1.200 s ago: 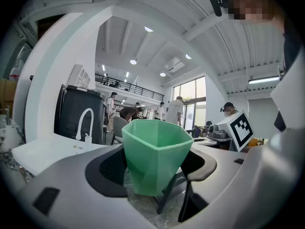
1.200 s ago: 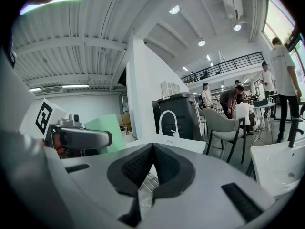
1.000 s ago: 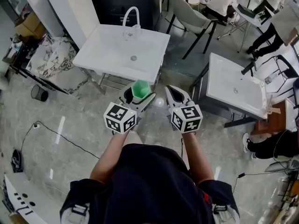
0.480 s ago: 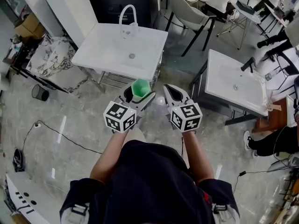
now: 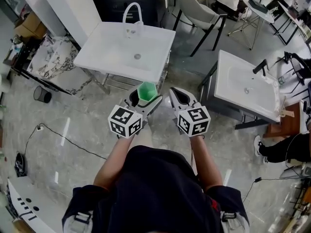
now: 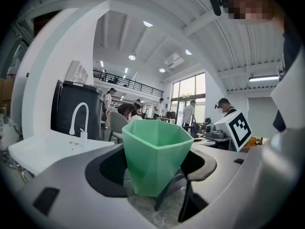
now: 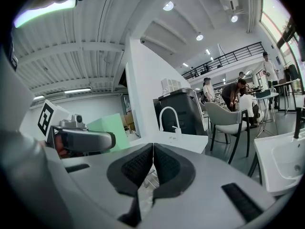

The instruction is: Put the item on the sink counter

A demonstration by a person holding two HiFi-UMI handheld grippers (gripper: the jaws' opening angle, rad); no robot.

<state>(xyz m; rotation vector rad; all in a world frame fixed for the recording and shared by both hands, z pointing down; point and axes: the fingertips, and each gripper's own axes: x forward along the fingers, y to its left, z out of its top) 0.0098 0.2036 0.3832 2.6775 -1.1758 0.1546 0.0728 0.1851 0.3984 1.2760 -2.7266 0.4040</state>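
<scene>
At the centre of the head view, just below the near edge of the sink table [image 5: 109, 55], the green cup [image 5: 146, 92] stands upright with its mouth up. It is carried in the air above the floor and is not yet over the table. It looks like thin, faceted plastic, so it is probably light and fairly stiff, though the wall may give under a hard squeeze. Its smooth, tapering sides could slip through a loose hold. The safest grip seems to be on two opposite facets about halfway up the wall. The left claw [image 6: 155, 162] grasps it about there, jaws spread wide with a dark pad against each side of the cup. To its right in the frame, the right claw [image 7: 152, 148] is clenched, its pads meeting with nothing between them. A white faucet [image 5: 132, 12] stands at the table's far edge.
</scene>
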